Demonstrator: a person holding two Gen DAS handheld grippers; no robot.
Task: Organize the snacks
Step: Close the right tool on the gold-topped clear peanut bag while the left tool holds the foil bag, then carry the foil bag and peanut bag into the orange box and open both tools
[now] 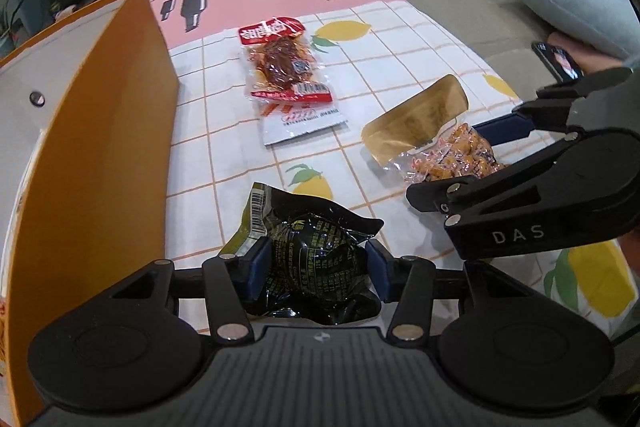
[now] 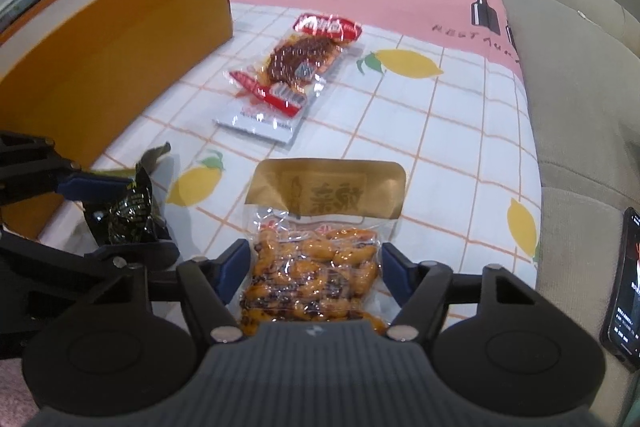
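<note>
**Left wrist view: both grippers set on snack packets**

Left wrist view: the left gripper (image 1: 314,269) points down at the table (image 1: 400,39), which carries a checked cloth printed with lemons. Its blue pads (image 1: 256,267) press on both sides of a black snack packet (image 1: 312,259), jaws about half closed around it. The orange box (image 1: 120,131) stands just left of the packet.

Right wrist view: the right gripper (image 2: 316,275) straddles a clear packet of orange snacks (image 2: 316,279) with a gold header, which lies flat on the cloth. The right pad touches the packet edge; the left pad sits at the edge, and contact there cannot be confirmed.

A red-labelled snack packet (image 1: 282,67) lies further out on the cloth, apart from both grippers. A phone (image 2: 624,287) rests on the sofa (image 2: 580,107) at the right edge.
</note>
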